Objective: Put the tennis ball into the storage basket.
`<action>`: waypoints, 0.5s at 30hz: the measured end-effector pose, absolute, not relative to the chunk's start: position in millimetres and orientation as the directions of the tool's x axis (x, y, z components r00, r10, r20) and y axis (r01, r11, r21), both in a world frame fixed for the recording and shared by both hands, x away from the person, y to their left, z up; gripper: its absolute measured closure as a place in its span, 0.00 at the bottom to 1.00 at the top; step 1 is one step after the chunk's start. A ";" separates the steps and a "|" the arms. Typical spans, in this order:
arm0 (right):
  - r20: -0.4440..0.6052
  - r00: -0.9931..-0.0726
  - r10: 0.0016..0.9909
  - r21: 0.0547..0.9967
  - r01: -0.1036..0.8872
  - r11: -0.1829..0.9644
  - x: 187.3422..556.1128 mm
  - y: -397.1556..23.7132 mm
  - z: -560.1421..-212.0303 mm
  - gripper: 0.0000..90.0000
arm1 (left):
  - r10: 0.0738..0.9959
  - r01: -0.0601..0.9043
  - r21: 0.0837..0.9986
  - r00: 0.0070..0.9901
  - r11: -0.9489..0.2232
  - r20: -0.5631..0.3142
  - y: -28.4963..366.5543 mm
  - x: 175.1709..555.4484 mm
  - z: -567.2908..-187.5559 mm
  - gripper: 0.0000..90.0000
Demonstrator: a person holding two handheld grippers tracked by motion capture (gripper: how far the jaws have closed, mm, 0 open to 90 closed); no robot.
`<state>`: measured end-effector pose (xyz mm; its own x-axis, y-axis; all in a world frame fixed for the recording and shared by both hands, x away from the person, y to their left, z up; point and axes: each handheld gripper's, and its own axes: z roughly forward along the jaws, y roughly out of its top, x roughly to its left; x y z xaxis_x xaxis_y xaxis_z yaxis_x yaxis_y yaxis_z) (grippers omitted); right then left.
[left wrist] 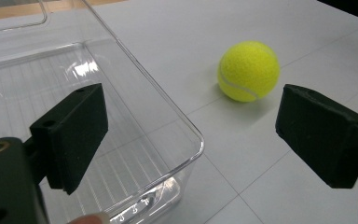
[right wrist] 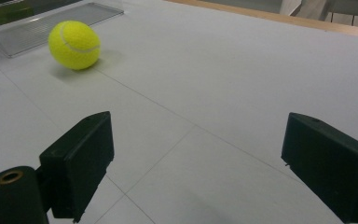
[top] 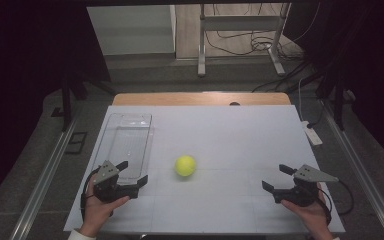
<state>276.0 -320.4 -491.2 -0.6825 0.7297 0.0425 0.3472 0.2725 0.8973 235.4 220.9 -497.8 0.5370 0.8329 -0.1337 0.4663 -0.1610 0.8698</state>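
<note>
High view: one ball, yellow-green, just below frame centre on the white worktop, untouched. Just beside it at left, one clear bin, long and empty, running from centre-left up toward the upper left. Left gripper at lower left, hard by the bin's near end, jaws spread wide with nothing between. Right gripper at lower right, well apart from the ball, jaws likewise released and empty.

Left gripper view: ball at upper right, bin corner at centre-left under the left jaw.

Right gripper view: ball at upper left, bin behind it.

Step in hand, by judgement: the very start, before any reach; likely work is ball into bin. Next move: bring one gripper to the ball, straddle it, close gently on its middle so as not to roll it off.

Count: one ball, one bin, two grippers, two hands.
</note>
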 end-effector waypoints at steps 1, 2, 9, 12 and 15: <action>0.048 -0.682 0.729 0.897 0.350 0.269 276.2 -321.2 -490.9 0.10 | 0.833 0.467 0.870 0.537 -0.160 -0.135 221.0 235.4 -497.7 0.12; 0.048 -0.682 0.729 0.897 0.350 0.269 276.2 -321.2 -490.9 0.10 | 0.833 0.468 0.869 0.537 -0.159 -0.136 221.0 235.4 -497.8 0.12; 0.056 -0.678 0.733 0.898 0.354 0.260 276.8 -323.0 -491.6 0.11 | 0.832 0.481 0.861 0.536 -0.165 -0.140 220.4 237.0 -497.5 0.11; 0.051 -0.680 0.731 0.898 0.352 0.265 277.2 -322.4 -491.9 0.11 | 0.830 0.487 0.858 0.538 -0.163 -0.148 220.3 237.8 -496.9 0.12; 0.049 -0.680 0.731 0.896 0.353 0.268 277.7 -322.1 -492.1 0.11 | 0.826 0.491 0.855 0.542 -0.165 -0.152 219.4 238.4 -496.0 0.12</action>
